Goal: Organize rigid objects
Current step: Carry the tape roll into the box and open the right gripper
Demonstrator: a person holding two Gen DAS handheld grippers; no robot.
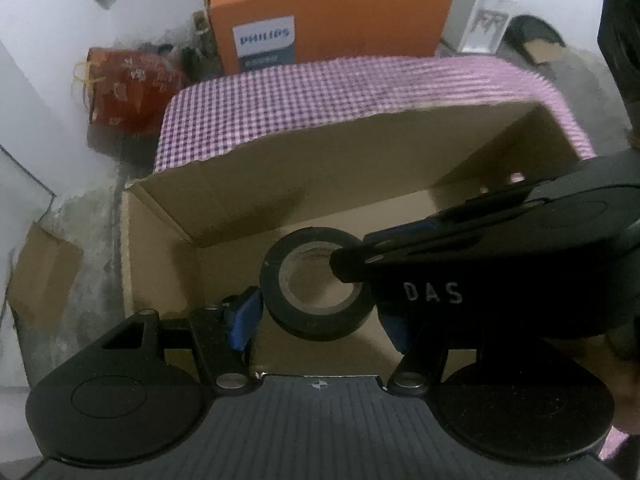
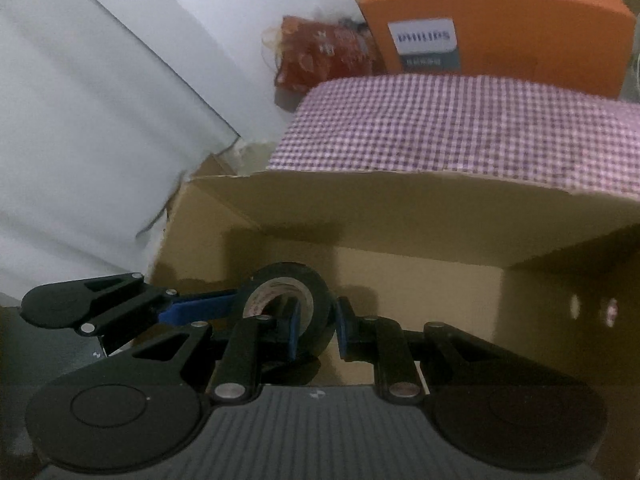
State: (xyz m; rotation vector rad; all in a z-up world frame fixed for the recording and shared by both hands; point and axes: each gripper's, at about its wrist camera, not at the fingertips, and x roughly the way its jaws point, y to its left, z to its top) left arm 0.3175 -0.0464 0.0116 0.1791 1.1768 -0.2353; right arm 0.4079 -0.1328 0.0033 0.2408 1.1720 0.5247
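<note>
A black roll of tape is held over the open cardboard box. My left gripper has its blue-padded fingers on both sides of the roll, close to it or touching. My right gripper reaches in from the right, one finger through the roll's hole. In the right wrist view my right gripper pinches the roll's wall, one finger inside the core and one outside. The left gripper's blue finger meets the roll from the left.
The box has a pink checked flap folded back behind it. An orange Philips carton and a red bag stand behind. A white wall is on the left.
</note>
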